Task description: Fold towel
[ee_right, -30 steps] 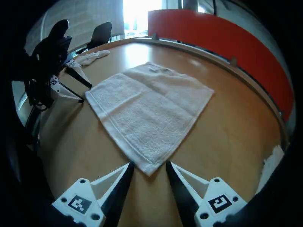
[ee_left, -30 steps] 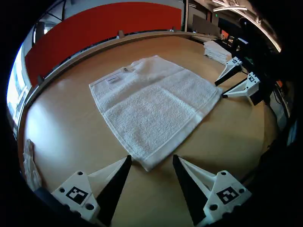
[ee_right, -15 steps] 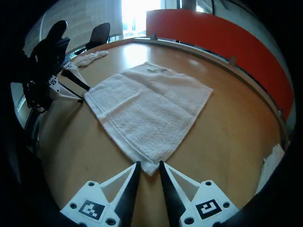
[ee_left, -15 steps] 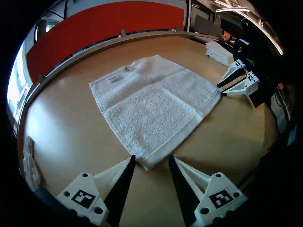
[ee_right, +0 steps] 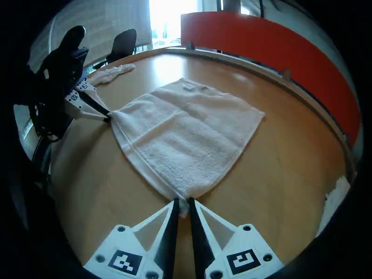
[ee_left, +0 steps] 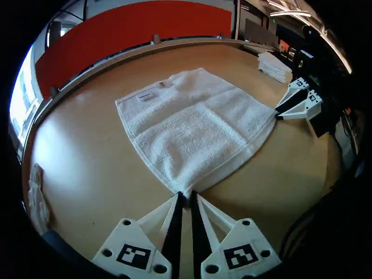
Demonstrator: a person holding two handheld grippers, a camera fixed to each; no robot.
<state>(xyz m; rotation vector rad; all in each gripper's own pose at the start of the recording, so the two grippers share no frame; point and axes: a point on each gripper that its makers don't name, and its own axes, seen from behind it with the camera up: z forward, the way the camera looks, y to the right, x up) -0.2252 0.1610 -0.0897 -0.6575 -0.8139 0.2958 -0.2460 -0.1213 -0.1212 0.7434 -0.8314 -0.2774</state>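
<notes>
Now both grippers hold the towel (ee_left: 197, 125), which lies spread flat on the table (ee_left: 88, 158) just ahead of the jaws. The left gripper (ee_left: 185, 199) has its jaws pressed nearly together on one near corner. The cloth narrows to a point there and runs into the slit between them. The right gripper (ee_right: 182, 205) grips the neighbouring corner the same way, its jaws close together with a tuft of white cloth between the tips.

From each camera the other gripper shows off to the side, its tips at the far end of the shared edge, so together they hold both ends of one edge. The cloth at both corners puckers into small ridges toward the jaws. The edge between them looks a little raised, though the fisheye makes that hard to be sure of. Well beyond the jaws, the far edge carries a label (ee_left: 145, 96) and lies flat on the table.

Judging by this, the step in hand is the grasp of the near edge, done or all but done, and the fold itself is not yet begun. The next move calls for lifting both corners together and carrying them forward over the towel to the far edge. The held edge should be kept taut and level, and corner laid on corner before the jaws let go. An uneven lift would likely skew the fold.
</notes>
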